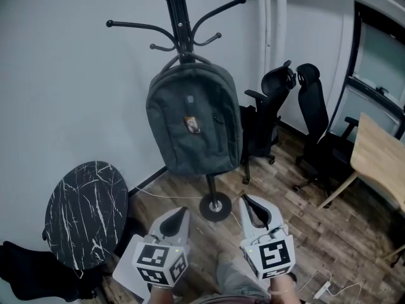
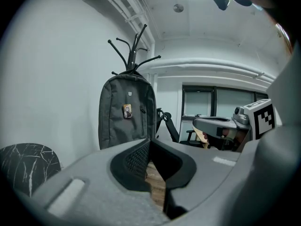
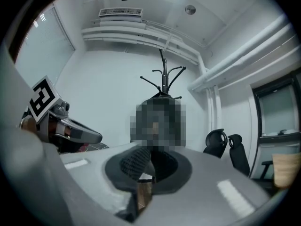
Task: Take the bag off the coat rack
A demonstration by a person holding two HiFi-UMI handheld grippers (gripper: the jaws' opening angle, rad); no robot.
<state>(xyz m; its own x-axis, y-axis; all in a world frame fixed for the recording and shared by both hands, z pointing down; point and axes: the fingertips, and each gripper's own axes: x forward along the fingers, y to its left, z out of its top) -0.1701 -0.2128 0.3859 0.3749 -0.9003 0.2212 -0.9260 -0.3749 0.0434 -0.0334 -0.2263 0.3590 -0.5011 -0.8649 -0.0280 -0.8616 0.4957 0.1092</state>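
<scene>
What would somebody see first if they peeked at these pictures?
A big grey backpack hanging on the black coat rack by the white wall, in the middle. Below it, the left tongs and right tongs point at it, both shut and empty. A black marbled table sits at the left.

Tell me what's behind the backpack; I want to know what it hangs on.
The rack's pole runs behind the backpack, showing above it and below, down to the base. A white wall stands further back. The pole's middle stretch is covered.
</scene>
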